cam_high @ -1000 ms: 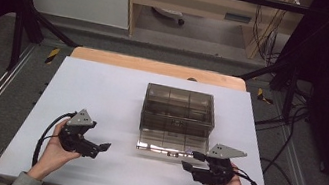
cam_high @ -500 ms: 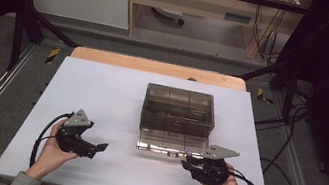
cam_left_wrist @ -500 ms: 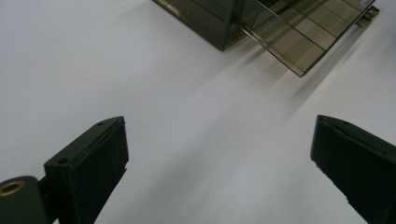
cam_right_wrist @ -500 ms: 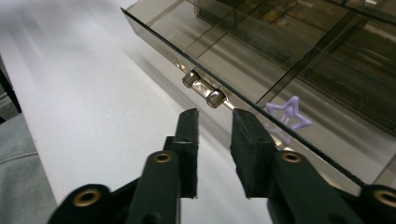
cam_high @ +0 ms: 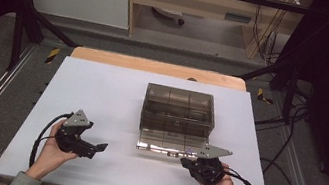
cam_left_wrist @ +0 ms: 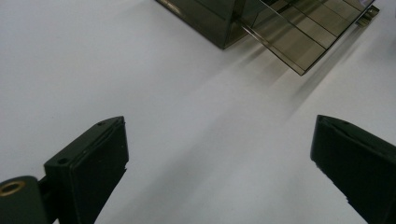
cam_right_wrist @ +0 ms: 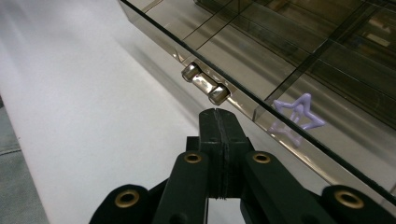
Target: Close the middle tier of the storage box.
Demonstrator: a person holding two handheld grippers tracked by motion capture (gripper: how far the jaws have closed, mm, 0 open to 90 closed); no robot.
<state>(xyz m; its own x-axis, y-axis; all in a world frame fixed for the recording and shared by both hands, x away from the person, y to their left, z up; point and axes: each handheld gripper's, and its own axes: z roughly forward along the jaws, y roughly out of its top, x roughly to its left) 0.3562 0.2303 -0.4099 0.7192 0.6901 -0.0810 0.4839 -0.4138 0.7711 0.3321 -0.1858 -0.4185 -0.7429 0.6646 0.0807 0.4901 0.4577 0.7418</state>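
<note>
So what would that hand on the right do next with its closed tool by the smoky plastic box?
Probably nudge forward under the lid's edge. The right gripper has just closed with nothing between its jaws, its tip just short of the small metal hinge on the smoky transparent plastic compartment box.

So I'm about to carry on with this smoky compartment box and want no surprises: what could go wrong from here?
1. The right tool has just closed with nothing between its jaws, right at the box's metal latch; a push might slide the box.
2. The purple star lies on the lowered lid and could slip off.
</note>
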